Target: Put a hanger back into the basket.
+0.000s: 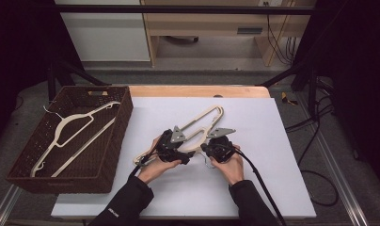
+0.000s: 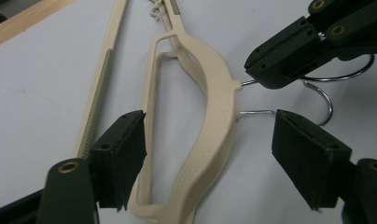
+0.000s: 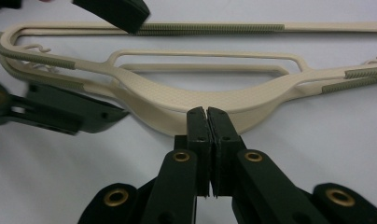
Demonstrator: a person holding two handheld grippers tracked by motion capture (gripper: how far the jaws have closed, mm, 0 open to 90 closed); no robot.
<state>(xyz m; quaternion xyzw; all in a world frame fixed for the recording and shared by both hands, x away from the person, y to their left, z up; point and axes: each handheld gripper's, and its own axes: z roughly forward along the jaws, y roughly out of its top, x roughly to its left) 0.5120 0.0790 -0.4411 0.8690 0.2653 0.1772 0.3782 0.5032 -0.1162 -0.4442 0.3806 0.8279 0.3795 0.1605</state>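
Two cream plastic hangers (image 1: 210,116) lie stacked on the white sheet, mid-table. My right gripper (image 3: 206,112) is shut on the wire hook of one hanger, right at its neck; the left gripper view shows that wire (image 2: 246,82) entering its jaws. The second hanger's metal hook (image 2: 324,100) lies free on the sheet beside it. My left gripper (image 2: 210,135) is open, its jaws straddling the thick curved middle of the hangers (image 2: 210,121). One pad (image 2: 126,154) sits close to the inner bar; the other pad (image 2: 308,158) stands well off. In the high view both grippers (image 1: 181,153) (image 1: 209,148) face each other.
A brown wicker basket (image 1: 127,109) stands at the table's left with one cream hanger (image 1: 70,129) inside. The white sheet (image 1: 273,188) covers most of the table. A wooden edge (image 1: 197,91) shows at the back. Cables trail from each gripper toward the person.
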